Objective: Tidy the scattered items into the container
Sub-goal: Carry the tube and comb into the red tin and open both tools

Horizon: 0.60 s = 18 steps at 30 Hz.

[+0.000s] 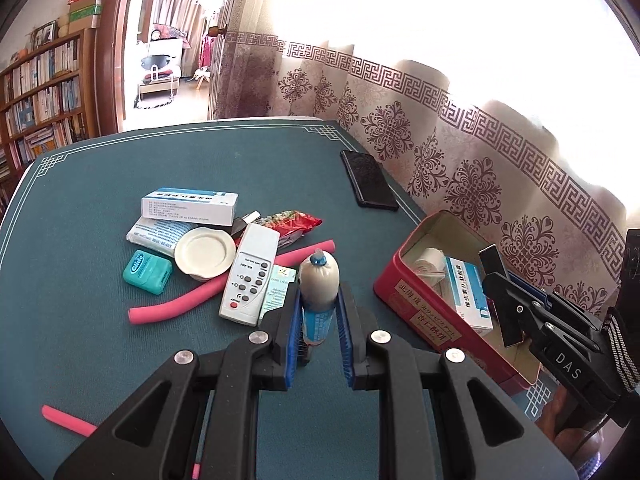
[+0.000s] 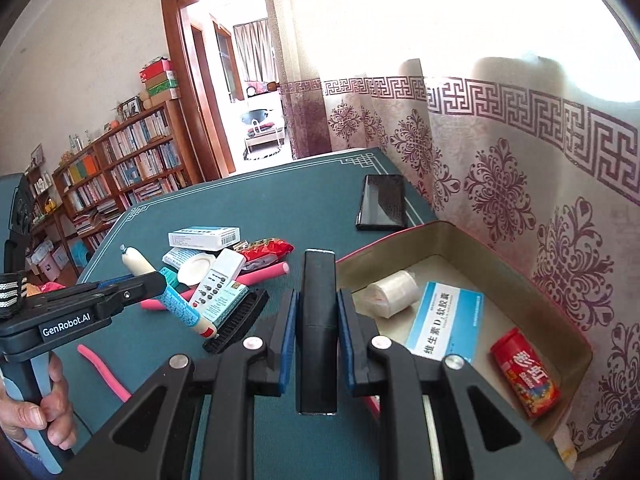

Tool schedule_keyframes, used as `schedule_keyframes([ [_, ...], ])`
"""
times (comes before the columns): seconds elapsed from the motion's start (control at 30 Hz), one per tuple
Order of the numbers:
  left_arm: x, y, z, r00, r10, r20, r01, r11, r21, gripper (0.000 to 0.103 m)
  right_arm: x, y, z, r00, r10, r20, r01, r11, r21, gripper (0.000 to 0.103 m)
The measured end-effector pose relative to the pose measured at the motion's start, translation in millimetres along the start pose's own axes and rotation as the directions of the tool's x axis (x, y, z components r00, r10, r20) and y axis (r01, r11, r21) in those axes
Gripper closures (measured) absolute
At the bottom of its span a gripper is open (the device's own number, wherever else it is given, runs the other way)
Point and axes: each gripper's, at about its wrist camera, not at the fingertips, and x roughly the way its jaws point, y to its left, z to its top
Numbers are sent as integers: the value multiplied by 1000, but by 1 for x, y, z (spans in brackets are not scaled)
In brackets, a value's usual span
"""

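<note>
My left gripper is shut on a cream sausage-shaped tube with a blue label, held upright above the teal table. In the right wrist view the same tube sticks out of the left gripper at a slant. My right gripper is shut on a flat black bar beside the near left corner of the red tin. From the left wrist view the right gripper hangs over the tin. The tin holds a white roll, a blue-white medicine box and a red can.
Scattered on the table: a white remote, teal floss box, white lid, medicine box, red snack packet, two pink foam tubes, a black comb. A phone lies by the curtain.
</note>
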Motion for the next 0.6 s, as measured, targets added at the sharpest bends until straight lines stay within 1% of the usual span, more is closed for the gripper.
schedule_keyframes([
  [0.13, 2, -28, 9, 999, -42, 16, 41, 998, 52, 84, -8, -23, 0, 999, -41, 13, 41, 999, 32, 81],
  [0.33, 9, -72, 23, 992, -124, 24, 120, 986, 114, 84, -13, -50, -6, 997, -78, -3, 78, 995, 64, 81],
  [0.47, 20, -100, 29, 988, -155, 17, 151, 977, 152, 84, -12, -63, -10, 996, -86, -15, 87, 993, 78, 81],
  [0.6, 34, -119, 31, 985, -172, -3, 170, 969, 178, 84, -11, -72, -12, 995, -93, -27, 95, 992, 86, 81],
])
